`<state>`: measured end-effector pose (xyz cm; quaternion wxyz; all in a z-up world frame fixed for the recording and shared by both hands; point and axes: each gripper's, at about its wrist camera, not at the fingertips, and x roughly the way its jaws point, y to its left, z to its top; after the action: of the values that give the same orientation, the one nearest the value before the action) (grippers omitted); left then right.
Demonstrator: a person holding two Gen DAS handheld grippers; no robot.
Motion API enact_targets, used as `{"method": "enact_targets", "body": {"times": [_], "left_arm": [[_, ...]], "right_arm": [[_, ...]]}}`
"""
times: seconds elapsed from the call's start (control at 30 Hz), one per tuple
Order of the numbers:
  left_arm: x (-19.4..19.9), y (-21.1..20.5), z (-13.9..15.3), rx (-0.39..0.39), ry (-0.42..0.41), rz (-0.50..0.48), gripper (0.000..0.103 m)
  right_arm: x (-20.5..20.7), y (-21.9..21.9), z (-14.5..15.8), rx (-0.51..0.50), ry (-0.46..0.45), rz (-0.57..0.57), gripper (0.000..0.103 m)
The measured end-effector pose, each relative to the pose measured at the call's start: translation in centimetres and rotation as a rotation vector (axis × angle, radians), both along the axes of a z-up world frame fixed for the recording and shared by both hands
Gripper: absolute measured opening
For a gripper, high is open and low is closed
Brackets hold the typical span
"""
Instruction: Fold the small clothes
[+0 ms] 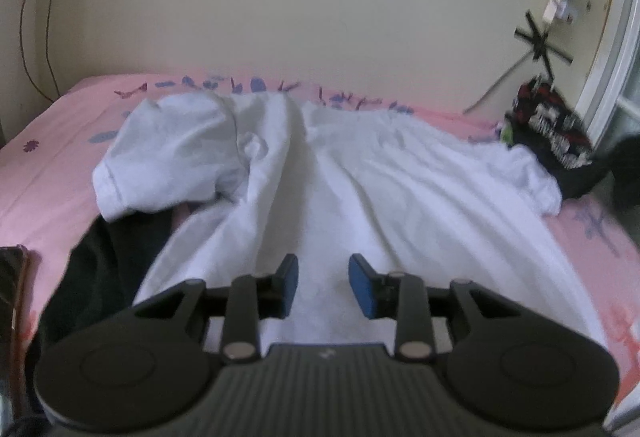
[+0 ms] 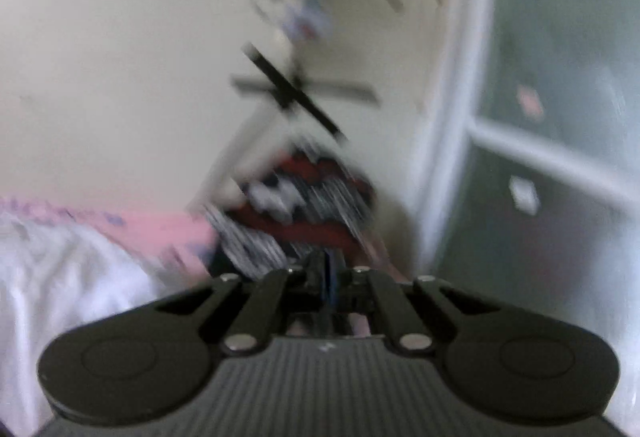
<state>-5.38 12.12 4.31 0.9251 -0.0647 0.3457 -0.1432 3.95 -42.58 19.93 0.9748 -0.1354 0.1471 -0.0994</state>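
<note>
On the pink bed sheet a white T-shirt lies spread and wrinkled, one sleeve folded over at the left, partly covering a dark garment beside it. A red, black and white patterned cloth sits at the far right corner near the wall. The left gripper hovers over the shirt's near edge, blue pads apart. The right gripper, blurred, has its jaws pressed together, pinching nothing visible.

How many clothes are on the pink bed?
3 I can tell: a white T-shirt spread across the middle, a dark garment partly under its left edge, a red-and-black patterned one far right. More may be hidden.
</note>
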Motion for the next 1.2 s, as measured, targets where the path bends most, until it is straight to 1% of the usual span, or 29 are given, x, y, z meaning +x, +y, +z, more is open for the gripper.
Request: {"method": "enact_targets", "body": {"times": [0.07, 0.13, 0.17, 0.23, 0.27, 0.3, 0.33, 0.37, 0.4, 0.43, 0.47, 0.5, 0.53, 0.57, 0.63, 0.67, 0.7, 0.77, 0.83, 0.87, 0.9, 0.93, 0.97, 1.0, 1.07, 1.13, 1.17, 1.2], "left_arm": [[-0.5, 1.2, 1.1, -0.032, -0.04, 0.008, 0.03], [-1.2, 2.6, 2.3, -0.054, -0.092, 0.03, 0.036], [-1.6, 3.3, 2.8, -0.066, -0.115, 0.046, 0.038], [-2.3, 4.9, 3.8, -0.093, -0.149, 0.076, 0.039], [-2.6, 5.6, 4.1, -0.105, -0.159, 0.093, 0.039], [-2.7, 6.1, 4.4, -0.115, -0.165, 0.108, 0.041], [-2.8, 6.6, 4.6, -0.124, -0.168, 0.12, 0.043], [-2.8, 7.1, 4.7, -0.127, -0.168, 0.131, 0.044], [-2.8, 7.4, 4.6, -0.121, -0.164, 0.142, 0.044], [-2.8, 7.6, 4.6, -0.113, -0.162, 0.15, 0.044], [-2.8, 7.9, 4.4, -0.104, -0.16, 0.158, 0.044], [-2.8, 8.4, 4.3, -0.098, -0.159, 0.165, 0.045], [-2.7, 9.0, 4.0, -0.094, -0.154, 0.175, 0.047], [-2.6, 9.4, 3.8, -0.092, -0.148, 0.185, 0.047], [-2.1, 10.4, 3.4, -0.09, -0.132, 0.211, 0.047], [-1.7, 10.8, 3.1, -0.091, -0.124, 0.225, 0.047], [-1.4, 11.4, 2.9, -0.094, -0.117, 0.239, 0.047], [-1.0, 12.1, 2.7, -0.1, -0.105, 0.272, 0.047], [-1.0, 12.5, 3.0, -0.104, -0.106, 0.299, 0.047], [-1.1, 12.7, 3.1, -0.104, -0.111, 0.308, 0.047], [-1.3, 12.9, 3.4, -0.1, -0.114, 0.317, 0.047], [-1.5, 13.0, 3.6, -0.093, -0.118, 0.329, 0.047], [-1.8, 13.2, 4.0, -0.084, -0.123, 0.344, 0.047], [-2.1, 13.4, 4.3, -0.076, -0.13, 0.359, 0.047], [-3.0, 14.0, 4.9, -0.063, -0.143, 0.387, 0.048], [-4.3, 14.9, 5.4, -0.052, -0.154, 0.421, 0.048], [-5.0, 15.5, 5.7, -0.051, -0.159, 0.435, 0.048], [-5.6, 16.1, 5.8, -0.051, -0.162, 0.448, 0.049]], "right_arm": [[1.0, 4.1, 2.7, -0.037, -0.05, 0.1, 0.0], [2.6, 8.1, 4.7, -0.075, -0.081, 0.2, 0.0], [3.6, 10.7, 5.3, -0.094, -0.088, 0.26, 0.0], [5.6, 16.3, 5.0, -0.131, -0.068, 0.394, 0.0], [6.6, 19.6, 4.0, -0.148, -0.029, 0.487, 0.0], [7.3, 22.2, 3.0, -0.143, 0.025, 0.575, 0.0], [8.1, 24.4, 1.6, -0.117, 0.099, 0.665, 0.0], [8.9, 26.1, 0.3, -0.095, 0.186, 0.729, 0.005], [9.5, 27.1, -0.8, -0.077, 0.249, 0.758, 0.006], [9.9, 27.2, -1.3, -0.058, 0.266, 0.756, 0.006], [10.4, 26.4, -1.4, -0.018, 0.272, 0.749, 0.009], [11.3, 24.7, -1.1, 0.053, 0.284, 0.731, 0.016], [12.0, 22.7, -0.6, 0.13, 0.29, 0.689, 0.035], [12.9, 20.0, -0.4, 0.206, 0.287, 0.613, 0.041], [13.9, 15.5, -1.3, 0.292, 0.312, 0.46, 0.039], [14.1, 13.7, -2.3, 0.325, 0.343, 0.405, 0.046], [14.2, 12.3, -3.4, 0.353, 0.375, 0.366, 0.049], [14.0, 10.3, -6.5, 0.401, 0.454, 0.317, 0.04], [14.2, 9.1, -9.4, 0.446, 0.518, 0.3, 0.037], [14.7, 8.9, -11.2, 0.451, 0.555, 0.276, 0.037], [15.0, 9.0, -12.8, 0.432, 0.596, 0.256, 0.036], [14.8, 9.1, -13.8, 0.395, 0.551, 0.269, 0.033], [15.2, 9.8, -14.1, 0.302, 0.541, 0.278, 0.03], [15.4, 10.8, -14.0, 0.242, 0.555, 0.267, 0.03], [15.6, 12.2, -13.1, 0.206, 0.589, 0.249, 0.03], [14.4, 12.8, -10.9, 0.171, 0.526, 0.286, 0.032], [13.4, 12.6, -9.3, 0.154, 0.495, 0.317, 0.038], [12.4, 13.0, -8.1, 0.147, 0.473, 0.352, 0.041]]}}
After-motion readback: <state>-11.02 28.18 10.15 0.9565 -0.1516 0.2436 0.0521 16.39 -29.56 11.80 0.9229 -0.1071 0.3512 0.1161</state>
